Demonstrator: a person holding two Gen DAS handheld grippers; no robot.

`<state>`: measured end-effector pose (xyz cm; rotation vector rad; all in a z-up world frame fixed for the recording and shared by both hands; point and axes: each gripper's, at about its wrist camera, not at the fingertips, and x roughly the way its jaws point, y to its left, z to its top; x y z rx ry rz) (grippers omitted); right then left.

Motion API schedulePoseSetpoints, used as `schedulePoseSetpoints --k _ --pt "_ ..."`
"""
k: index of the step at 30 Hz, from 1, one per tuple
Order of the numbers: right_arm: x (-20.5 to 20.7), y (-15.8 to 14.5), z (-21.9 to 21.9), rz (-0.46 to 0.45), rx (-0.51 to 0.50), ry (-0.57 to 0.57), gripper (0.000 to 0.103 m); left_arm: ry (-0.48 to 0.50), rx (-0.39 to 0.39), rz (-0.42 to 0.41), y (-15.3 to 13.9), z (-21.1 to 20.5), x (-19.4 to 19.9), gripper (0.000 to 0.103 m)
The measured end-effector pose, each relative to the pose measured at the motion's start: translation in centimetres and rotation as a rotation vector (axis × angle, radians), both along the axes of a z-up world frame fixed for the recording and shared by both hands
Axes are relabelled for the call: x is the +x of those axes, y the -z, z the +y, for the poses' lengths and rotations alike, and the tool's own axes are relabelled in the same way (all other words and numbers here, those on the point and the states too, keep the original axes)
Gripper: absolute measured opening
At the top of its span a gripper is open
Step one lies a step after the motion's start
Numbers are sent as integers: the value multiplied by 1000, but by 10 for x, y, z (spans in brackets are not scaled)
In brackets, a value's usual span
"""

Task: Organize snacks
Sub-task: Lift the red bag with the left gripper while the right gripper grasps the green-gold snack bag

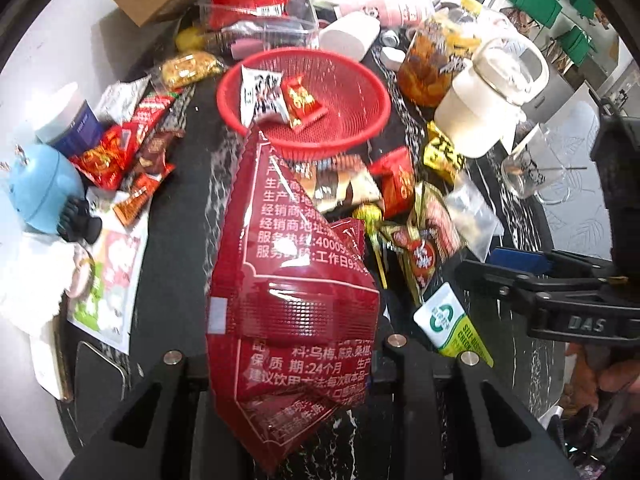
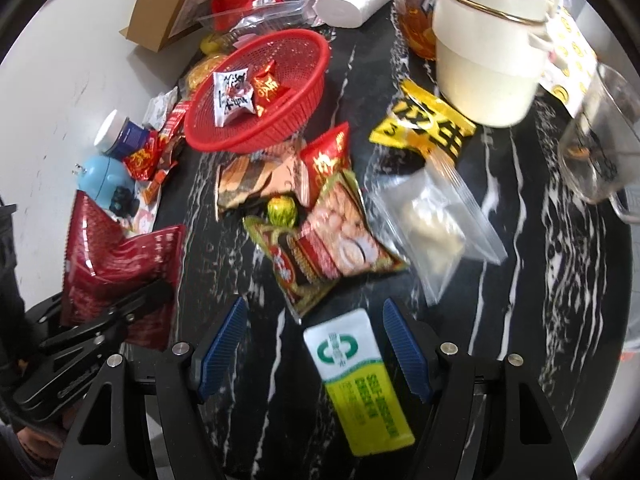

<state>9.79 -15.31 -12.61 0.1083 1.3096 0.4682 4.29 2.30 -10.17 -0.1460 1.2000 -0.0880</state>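
My left gripper [image 1: 296,364] is shut on a big dark red snack bag [image 1: 292,280] and holds it up over the black marble table, just short of the red basket [image 1: 344,120]. The same bag [image 2: 116,264] shows at the left of the right wrist view. The basket [image 2: 288,92] holds a white packet [image 2: 232,96] and a small red packet [image 2: 268,86]. My right gripper [image 2: 316,344] is open, its blue pads [image 2: 404,348] on either side of a white, green and yellow sachet [image 2: 360,376] that lies on the table.
Several loose snack packets [image 2: 336,236] lie in front of the basket, with a yellow bag [image 2: 428,128] and a clear zip bag [image 2: 436,220] to the right. A cream pot [image 2: 484,56] and glass mug [image 2: 604,144] stand at the right. Clutter and a blue toy [image 2: 100,176] line the left.
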Motion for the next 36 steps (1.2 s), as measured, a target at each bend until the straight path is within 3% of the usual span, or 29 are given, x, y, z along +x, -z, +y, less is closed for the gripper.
schedulePoseSetpoints --k 11,25,26,28,32,36 --pt "27 15 27 -41 -58 -138 86 -17 -2 -16 -4 10 15 27" --pt "39 51 56 -69 -229 -258 90 -32 -9 11 3 14 13 27" --pt "39 51 57 -74 -233 -263 87 -31 -11 11 3 14 12 27" --pt "37 51 58 -87 -235 -269 66 -30 -16 11 3 13 12 27" --pt "30 49 54 -77 -197 -270 58 -21 -22 11 1 11 11 27" --pt "18 44 48 -74 -184 -257 57 -8 -26 3 -4 7 8 27"
